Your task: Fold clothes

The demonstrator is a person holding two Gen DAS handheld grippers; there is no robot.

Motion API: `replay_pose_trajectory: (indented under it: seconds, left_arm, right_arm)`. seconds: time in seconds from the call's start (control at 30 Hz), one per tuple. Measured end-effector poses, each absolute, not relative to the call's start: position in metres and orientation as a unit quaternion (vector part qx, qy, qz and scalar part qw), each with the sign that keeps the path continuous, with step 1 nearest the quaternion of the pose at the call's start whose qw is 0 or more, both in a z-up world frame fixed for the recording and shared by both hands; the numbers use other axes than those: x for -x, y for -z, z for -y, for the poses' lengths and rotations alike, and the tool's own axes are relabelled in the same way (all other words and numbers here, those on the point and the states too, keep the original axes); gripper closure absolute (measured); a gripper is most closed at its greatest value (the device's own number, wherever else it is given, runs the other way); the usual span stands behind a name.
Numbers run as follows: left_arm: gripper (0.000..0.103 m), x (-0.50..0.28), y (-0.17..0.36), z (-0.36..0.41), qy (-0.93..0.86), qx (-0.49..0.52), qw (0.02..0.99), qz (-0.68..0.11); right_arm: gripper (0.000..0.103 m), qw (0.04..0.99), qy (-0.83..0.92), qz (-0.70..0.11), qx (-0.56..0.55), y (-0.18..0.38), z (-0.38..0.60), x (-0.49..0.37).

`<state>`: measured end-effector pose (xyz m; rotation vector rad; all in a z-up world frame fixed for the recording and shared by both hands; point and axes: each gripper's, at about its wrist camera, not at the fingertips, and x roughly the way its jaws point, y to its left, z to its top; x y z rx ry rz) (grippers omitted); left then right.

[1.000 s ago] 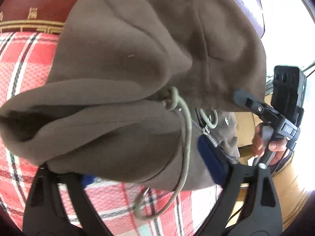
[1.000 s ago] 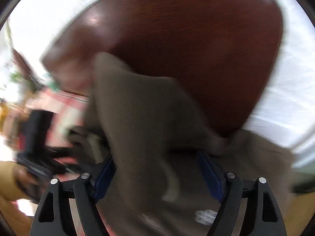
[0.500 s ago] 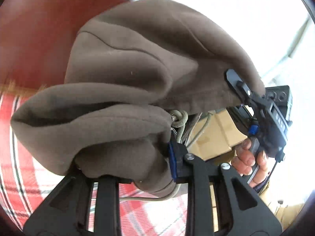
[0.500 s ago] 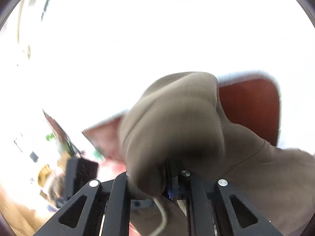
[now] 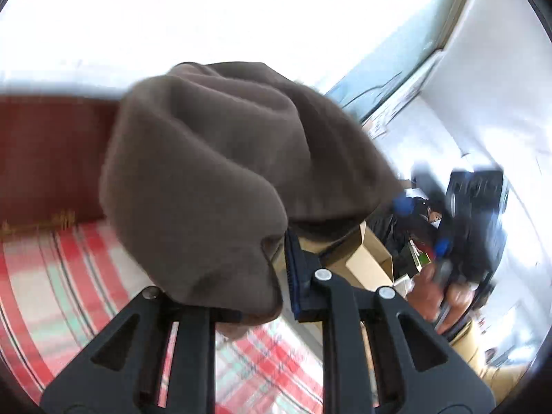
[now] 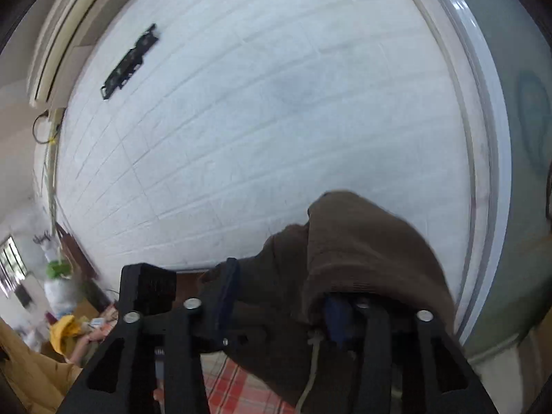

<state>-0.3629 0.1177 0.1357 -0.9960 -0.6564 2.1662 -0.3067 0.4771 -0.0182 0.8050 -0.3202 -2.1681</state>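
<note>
The brown hoodie is up in the air, bunched over both grippers and clear of the checked bed cover that shows below at 7 o'clock in the left wrist view. The left gripper is clamped on a thick fold of it; the cloth fills the gap between the blue pads and bulges out toward 11 o'clock. In the right wrist view the hoodie drapes over the right gripper from 1 o'clock, with a drawstring hanging down at 6 o'clock. Cloth lies between that gripper's fingers, but the fabric covers the right-hand pad, so I cannot tell whether it is pinching or only draped.

From the left gripper, the right gripper and the hand holding it sit at 3 o'clock, blurred. So the garment's span runs sideways between the two grippers, and the rest of it hangs below them, out of view. Judged from this, any laying down has to go toward the bed cover underneath, with the two grips kept apart so the cloth spreads rather than lands in a heap.
</note>
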Motion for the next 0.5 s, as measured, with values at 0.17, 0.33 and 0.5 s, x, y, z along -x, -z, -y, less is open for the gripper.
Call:
replay_pose_trajectory:
  seconds: [0.17,0.33,0.5]
  left_arm:
    - [0.083,0.381,-0.119,-0.091,-0.817,0.422,0.299,0.254]
    - [0.083,0.363,-0.061,-0.111,-0.816,0.44,0.292,0.236]
    - [0.083,0.364,-0.042,-0.131,-0.813,0.454,0.289,0.223]
  right_arm:
    - [0.044,0.375,0.829,0.151,-0.386,0.078,-0.487,0.292]
    - [0.033,0.353,0.779,0.22,-0.469,0.147,-0.479,0.288]
    - [0.029,0.327,0.741,0.284,-0.513,0.195,-0.454,0.289]
